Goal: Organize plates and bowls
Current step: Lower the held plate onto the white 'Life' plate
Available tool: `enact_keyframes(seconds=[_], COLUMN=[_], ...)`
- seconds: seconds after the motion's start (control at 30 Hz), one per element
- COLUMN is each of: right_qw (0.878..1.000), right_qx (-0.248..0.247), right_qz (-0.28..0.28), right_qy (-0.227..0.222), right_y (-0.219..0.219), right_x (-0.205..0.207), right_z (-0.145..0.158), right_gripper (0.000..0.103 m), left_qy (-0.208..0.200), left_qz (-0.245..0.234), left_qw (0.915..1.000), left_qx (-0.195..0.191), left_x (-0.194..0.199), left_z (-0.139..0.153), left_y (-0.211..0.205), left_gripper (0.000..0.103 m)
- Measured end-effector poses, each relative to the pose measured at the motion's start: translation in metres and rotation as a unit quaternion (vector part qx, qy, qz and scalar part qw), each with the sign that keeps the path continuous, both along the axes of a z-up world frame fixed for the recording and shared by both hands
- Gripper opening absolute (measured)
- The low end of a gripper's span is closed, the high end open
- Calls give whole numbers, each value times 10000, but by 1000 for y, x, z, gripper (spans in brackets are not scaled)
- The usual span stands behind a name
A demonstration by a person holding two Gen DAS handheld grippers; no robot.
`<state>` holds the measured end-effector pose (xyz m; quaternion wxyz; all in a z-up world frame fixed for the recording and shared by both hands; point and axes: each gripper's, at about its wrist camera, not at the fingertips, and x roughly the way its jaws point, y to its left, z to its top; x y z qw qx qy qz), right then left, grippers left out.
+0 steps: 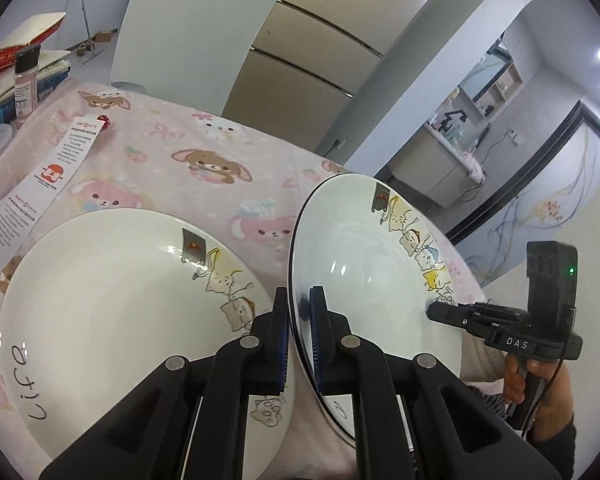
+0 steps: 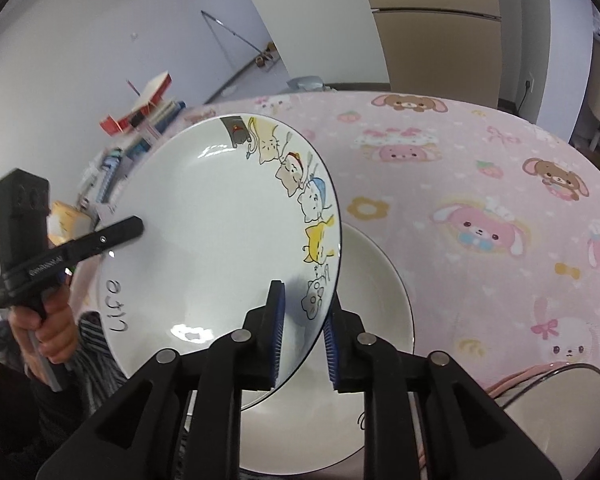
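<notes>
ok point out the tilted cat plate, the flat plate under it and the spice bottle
tilted cat plate [image 2: 220,216], right wrist view, on its bare white centre
flat plate [image 1: 100,300], left wrist view, on its white inner surface
spice bottle [image 1: 25,88], left wrist view, on its labelled body below the black cap

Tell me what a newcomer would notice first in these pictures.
A white cat plate hangs tilted in the air, its rim between the jaws of the left gripper and the right gripper on opposite sides. A matching plate lies flat on the pink cartoon tablecloth beneath it.
</notes>
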<state>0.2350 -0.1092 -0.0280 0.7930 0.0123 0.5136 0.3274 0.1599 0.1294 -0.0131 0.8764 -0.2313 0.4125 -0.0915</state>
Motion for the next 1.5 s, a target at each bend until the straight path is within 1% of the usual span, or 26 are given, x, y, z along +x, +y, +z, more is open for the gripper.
enact_keyframes(seconds=[0.07,0.17,0.5,0.67,0.87,1.0,1.13,1.2,1.27,1.33,1.4,1.47,1.5], right_qw=[10000,9999,9992,9966,9948,9923,9889,9877,9869,9847,9792,9714,9699], right_qx=[-68,-134,-393,-778,-974,-1184,-1403,-1452,-1488,-1590,-1822,-2050,-2077], right_qz=[18,-69,3,111,120,176,244,282,316,385,430,459,482], right_qy=[14,-82,-103,-257,-279,-333,-431,-502,-536,-599,-784,-1111,-1180], right_y=[2,4,16,25,28,32,36,37,37,40,44,48,50], right_x=[0,-1,-4,-10,-9,-10,-12,-14,-14,-15,-18,-25,-27], right_z=[-3,-4,-11,-16,-20,-23,-26,-26,-26,-25,-23,-19,-17], right_gripper=[19,19,19,23,24,25,27,27,29,30,31,36,44], left_qy=[68,184,298,316,230,112,-3,-19,-30,-31,-16,4,4], left_qz=[28,85,139,142,122,106,75,85,92,89,71,57,48], left_qw=[10000,9993,9991,9993,9996,9999,9995,9989,9987,9987,9987,9986,9984], left_qx=[-36,-326,-252,-103,-75,69,322,460,508,497,508,533,568], left_x=[0,3,4,2,-1,-3,-5,-4,-4,-3,-3,-2,-2], left_z=[-5,-15,-21,-21,-17,-13,-7,-7,-7,-7,-7,-8,-9], left_y=[2,10,12,8,6,1,-6,-9,-9,-9,-10,-12,-13], left_gripper=[10,10,10,10,10,10,10,10,10,10,10,10,10])
